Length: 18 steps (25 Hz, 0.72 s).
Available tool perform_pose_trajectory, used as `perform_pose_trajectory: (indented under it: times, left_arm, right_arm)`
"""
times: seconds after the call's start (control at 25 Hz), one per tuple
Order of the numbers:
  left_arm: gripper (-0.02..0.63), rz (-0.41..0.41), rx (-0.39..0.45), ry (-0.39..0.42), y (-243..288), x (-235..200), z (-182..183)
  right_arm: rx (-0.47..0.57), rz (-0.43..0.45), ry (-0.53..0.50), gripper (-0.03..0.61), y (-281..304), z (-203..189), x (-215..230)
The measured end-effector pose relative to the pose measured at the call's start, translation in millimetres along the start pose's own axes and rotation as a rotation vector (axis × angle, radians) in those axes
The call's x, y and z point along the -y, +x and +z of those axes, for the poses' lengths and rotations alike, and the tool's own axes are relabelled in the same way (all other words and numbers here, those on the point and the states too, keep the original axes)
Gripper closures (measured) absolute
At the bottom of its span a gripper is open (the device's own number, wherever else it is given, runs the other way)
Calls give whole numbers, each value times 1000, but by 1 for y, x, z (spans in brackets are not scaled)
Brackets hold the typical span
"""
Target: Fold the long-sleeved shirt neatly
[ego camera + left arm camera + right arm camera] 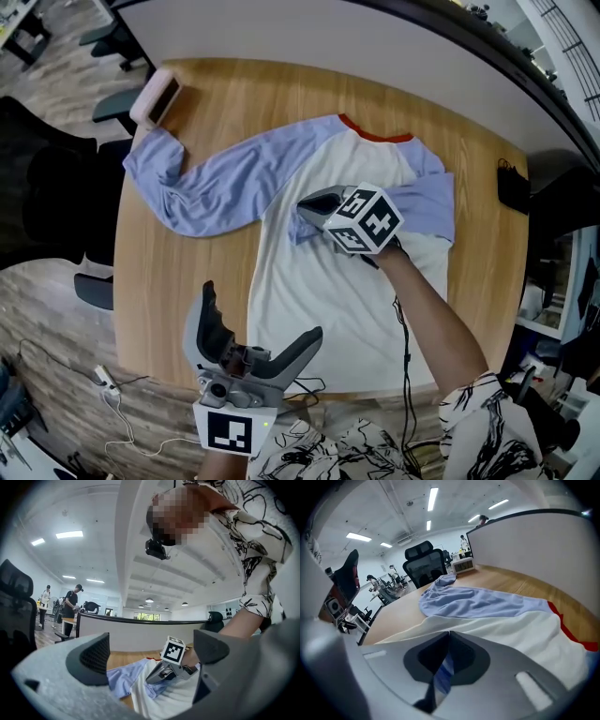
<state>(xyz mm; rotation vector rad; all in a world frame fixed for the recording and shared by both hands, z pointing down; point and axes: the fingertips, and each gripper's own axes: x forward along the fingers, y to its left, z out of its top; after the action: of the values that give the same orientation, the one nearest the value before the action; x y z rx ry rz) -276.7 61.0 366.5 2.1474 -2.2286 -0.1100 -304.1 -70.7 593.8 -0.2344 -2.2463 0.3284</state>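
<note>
Closest to the head camera is the left tool (262,314), held at the near edge of the table (244,94) with its jaws wide apart and nothing between them. It's pointing flat across the tabletop. The long-sleeved shirt (319,291) lies spread on the table, white body running from the near edge up to the red collar (375,134) at the far side. One light blue sleeve (225,183) stretches out to the left in the head view and curls back on itself near the table corner. The other sleeve (427,206) is folded in across the chest, and that's where the right tool (305,206) is, angled down onto the shirt with its jaws pressed together. Its own view shows a strip of blue fabric pinched between them, so it's clamped on that folded-in sleeve. A black cable (405,347) hangs along the person's forearm. Further out, a small pale boxy thing (157,97) sits on the far left corner of the table and something black (513,187) sits at the right edge, can't tell what. Behind the table is a grey partition (375,47), with office chairs (56,187) off to the left.
</note>
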Motion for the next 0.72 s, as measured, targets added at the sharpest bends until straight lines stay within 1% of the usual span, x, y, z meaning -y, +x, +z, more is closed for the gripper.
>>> perform_pose_trajectory:
  times: [0.04, 0.12, 0.2, 0.24, 0.28, 0.36, 0.4, 0.44, 0.48, 0.56, 0.72]
  left_arm:
    - [66, 5, -6, 0, -1, -3, -1]
    - [66, 18, -14, -5, -5, -11, -1]
    - [66, 28, -13, -6, -9, -18, 1]
    - [66, 32, -9, -6, -9, -22, 2]
    - [66, 34, -6, -7, -10, -25, 2]
    - [66, 39, -11, -10, -11, -28, 1]
    - [66, 41, -15, -11, -11, -29, 0]
    - [66, 43, -16, -13, -11, -29, 0]
    - [66, 44, -15, -15, -10, -29, 0]
    - [66, 44, -14, -13, -10, -30, 0]
    - [66, 68, -46, -9, -12, -39, -7]
  right_arm:
    - [-6, 14, 7, 563, 1, 2, -1]
    - [13, 29, 11, 563, -2, 12, -3]
    - [30, 19, -25, 561, -11, 21, -4]
    - [19, 15, -51, 546, -13, 21, -4]
    - [-2, 17, -70, 502, -11, 19, -3]
    - [-45, 31, -73, 495, 0, 8, -1]
    - [-60, 31, -67, 497, 5, 3, 1]
    - [-69, 25, -63, 519, 9, -1, 4]
    - [-71, 17, -59, 555, 10, -3, 7]
    - [-46, -5, -49, 557, 7, 4, 13]
    - [73, -77, -38, 558, -9, 40, 25]
